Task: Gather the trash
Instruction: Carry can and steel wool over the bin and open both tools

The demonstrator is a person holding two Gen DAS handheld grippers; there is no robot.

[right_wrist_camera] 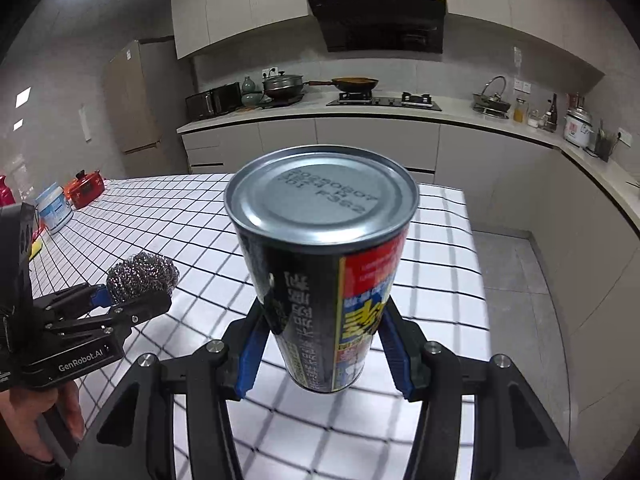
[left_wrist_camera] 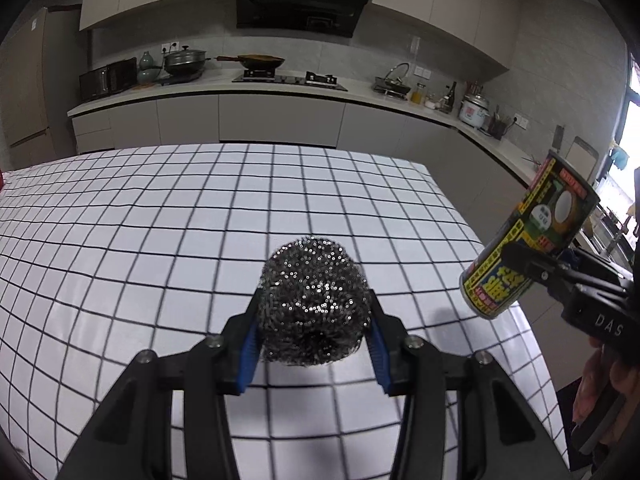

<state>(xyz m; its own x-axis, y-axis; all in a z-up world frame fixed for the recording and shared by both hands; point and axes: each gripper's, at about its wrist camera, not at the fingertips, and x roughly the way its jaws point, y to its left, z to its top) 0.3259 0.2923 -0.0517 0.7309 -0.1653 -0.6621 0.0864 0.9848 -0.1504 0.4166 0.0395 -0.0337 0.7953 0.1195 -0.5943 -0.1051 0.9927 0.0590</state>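
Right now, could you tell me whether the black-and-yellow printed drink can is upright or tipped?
Tipped: the black-and-yellow printed drink can slants, clamped in the right gripper.

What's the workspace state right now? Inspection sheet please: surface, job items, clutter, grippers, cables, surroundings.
Surface: table with black-grid white cloth.
Job's things: steel wool ball and drink can, both held above the cloth.
Clutter: white tub, red pot and a yellow item at the table's far left edge.
Grippers: left gripper shut on the steel wool ball; right gripper shut on the drink can, printed end away from the camera.
Cables: nothing seen.
Surroundings: kitchen counter with stove, wok, pots, rice cooker; range hood above.
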